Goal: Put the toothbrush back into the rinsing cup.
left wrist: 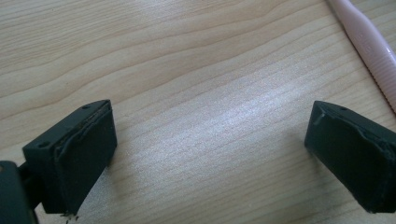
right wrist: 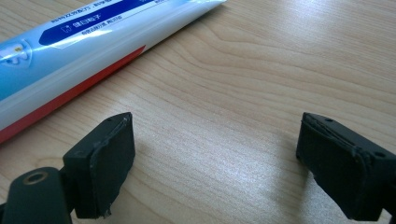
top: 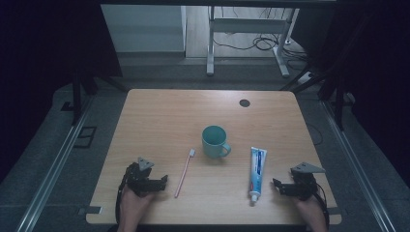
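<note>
**Desk:** Wood-grain table (top: 159, 111), lower part of the high view: what is each hand doing?

**Photographer:** At lower left, the left gripper (top: 163, 181) rests on the tabletop with its jaws spread wide and nothing between them. In the left gripper view only bare wood lies between the two black pads (left wrist: 88, 154). The right gripper (top: 276, 185), at lower right, is the same: jaws apart, empty, low over the table.

**Desk:** And the things they reach for?

**Photographer:** A pink toothbrush (top: 184, 173) lies just beside the left gripper, slanting up toward the centre with its head at the far end. Its handle crosses the upper right corner of the left gripper view. A toothpaste tube (top: 257, 173) lies near the right gripper, cap toward the bottom of the frame; in the right gripper view it runs across the upper left, clear of the jaws.

**Desk:** Anything farther back?

**Photographer:** A teal mug (top: 214, 141) stands upright at centre, apparently empty.

**Desk:** Progress?

**Photographer:** By my reading, none yet. Both items lie untouched; picking them up and likely placing them in the mug all remain.
</note>
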The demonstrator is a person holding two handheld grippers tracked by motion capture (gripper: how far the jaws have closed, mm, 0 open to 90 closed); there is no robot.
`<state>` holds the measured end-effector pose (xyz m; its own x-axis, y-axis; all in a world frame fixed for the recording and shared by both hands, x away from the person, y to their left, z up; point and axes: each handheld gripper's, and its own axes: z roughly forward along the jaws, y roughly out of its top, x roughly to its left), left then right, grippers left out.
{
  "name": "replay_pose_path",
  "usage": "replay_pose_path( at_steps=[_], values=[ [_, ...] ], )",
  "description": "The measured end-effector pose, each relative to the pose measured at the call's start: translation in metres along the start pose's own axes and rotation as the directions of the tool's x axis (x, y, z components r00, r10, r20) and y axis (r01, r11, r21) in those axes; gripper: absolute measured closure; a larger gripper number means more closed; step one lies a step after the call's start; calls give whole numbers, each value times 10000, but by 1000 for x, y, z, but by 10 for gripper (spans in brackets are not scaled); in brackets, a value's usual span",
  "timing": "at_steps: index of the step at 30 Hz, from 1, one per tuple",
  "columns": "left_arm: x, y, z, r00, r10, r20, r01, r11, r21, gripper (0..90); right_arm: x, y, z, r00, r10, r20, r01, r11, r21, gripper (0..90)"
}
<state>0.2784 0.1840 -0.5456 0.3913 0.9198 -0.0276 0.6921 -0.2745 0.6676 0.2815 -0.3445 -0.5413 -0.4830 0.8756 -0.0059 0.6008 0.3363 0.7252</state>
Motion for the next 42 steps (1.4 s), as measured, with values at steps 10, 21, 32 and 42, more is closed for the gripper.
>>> replay_pose_path(
  at_steps=[10,21,32,42],
  values=[
    [0,0,0,10000,13,-1,-13,10000,0,24,0,0,0,10000,-5,-11,5,10000,-3,117],
    [0,1,1,9999,105,54,-105,9999,37,8,0,0,0,10000,-28,-48,28,10000,-1,118],
    [2,0,-5,9997,201,119,-200,9998,-89,165,1,0,0,9999,-99,-131,99,10000,-2,118],
    [0,2,-11,9990,266,355,-258,9994,-226,390,1,0,0,9998,-115,-166,115,9999,8,118]
  ],
)
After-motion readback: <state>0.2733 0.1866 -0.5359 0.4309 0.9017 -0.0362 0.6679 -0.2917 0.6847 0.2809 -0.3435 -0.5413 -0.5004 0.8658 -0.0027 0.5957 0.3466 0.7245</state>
